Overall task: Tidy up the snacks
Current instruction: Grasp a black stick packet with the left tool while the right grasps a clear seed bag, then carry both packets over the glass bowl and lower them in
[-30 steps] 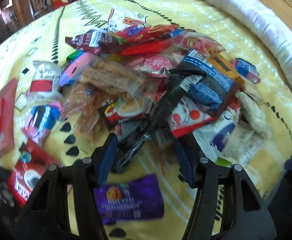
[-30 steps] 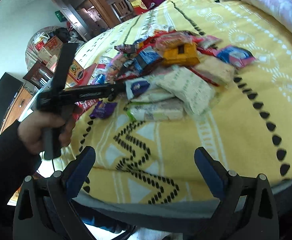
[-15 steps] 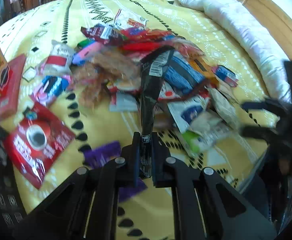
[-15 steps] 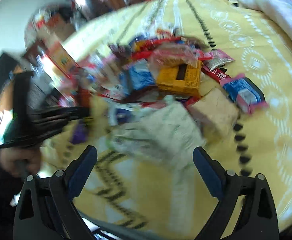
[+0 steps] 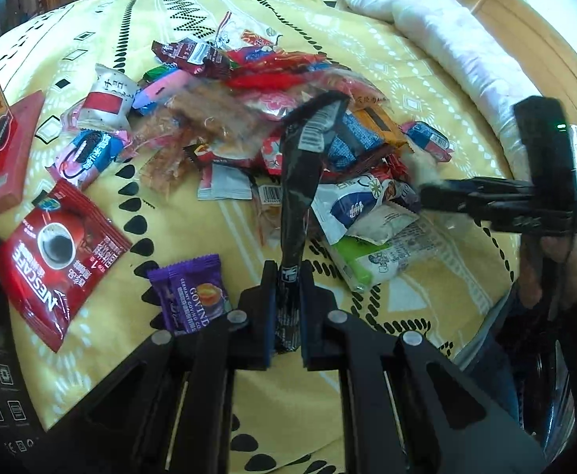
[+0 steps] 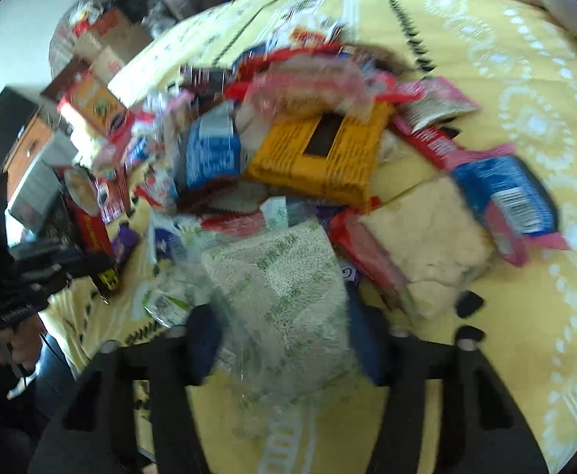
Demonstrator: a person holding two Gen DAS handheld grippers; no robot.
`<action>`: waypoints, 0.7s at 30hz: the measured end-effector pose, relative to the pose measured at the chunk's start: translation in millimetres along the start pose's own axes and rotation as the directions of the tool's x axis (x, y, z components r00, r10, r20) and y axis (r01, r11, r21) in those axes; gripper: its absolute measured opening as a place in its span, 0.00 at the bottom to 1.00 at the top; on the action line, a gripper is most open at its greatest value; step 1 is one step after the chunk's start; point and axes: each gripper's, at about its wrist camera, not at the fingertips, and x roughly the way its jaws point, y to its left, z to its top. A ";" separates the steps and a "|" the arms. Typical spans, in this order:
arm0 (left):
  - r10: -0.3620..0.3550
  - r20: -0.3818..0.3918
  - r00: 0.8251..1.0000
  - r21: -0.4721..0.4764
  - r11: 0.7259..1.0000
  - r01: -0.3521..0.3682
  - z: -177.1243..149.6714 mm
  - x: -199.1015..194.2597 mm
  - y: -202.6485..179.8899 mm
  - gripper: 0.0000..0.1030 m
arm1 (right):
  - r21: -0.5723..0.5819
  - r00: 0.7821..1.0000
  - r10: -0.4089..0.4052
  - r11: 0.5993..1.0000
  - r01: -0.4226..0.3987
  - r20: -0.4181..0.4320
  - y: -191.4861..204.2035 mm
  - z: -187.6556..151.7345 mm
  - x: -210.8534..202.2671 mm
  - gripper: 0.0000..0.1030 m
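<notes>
Crowding the yellow bedspread point(image 5: 367, 55), snack pile point(image 5: 288, 118), purple packet point(image 5: 193, 292) beside left claw point(image 5: 288, 312)

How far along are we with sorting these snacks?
Early. A few packets lie apart from the heap: the red coffee sachet and purple packet. In hand: the left hand-held gripper is shut on a long black packet; the right hand-held gripper has just been closing around a clear rice-cake bag. Most of the pile remains unsorted.
</notes>
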 end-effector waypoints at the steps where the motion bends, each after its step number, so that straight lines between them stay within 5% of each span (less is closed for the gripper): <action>1: 0.007 0.009 1.000 -0.005 1.000 -0.007 -0.1 -1.9 0.3 0.10 | 0.006 1.000 -0.001 1.000 0.001 0.021 0.8 -1.0 -8.2 0.53; 12: 0.097 0.162 0.982 -0.094 0.992 -0.083 4.0 -66.0 24.7 0.09 | 0.028 0.975 0.006 1.000 -0.012 0.223 48.7 -4.0 -69.3 0.53; 21: 0.255 0.294 0.921 -0.243 0.952 -0.186 -12.7 -153.4 84.8 0.09 | -0.065 0.955 0.078 0.996 -0.061 0.286 117.0 19.5 -74.2 0.53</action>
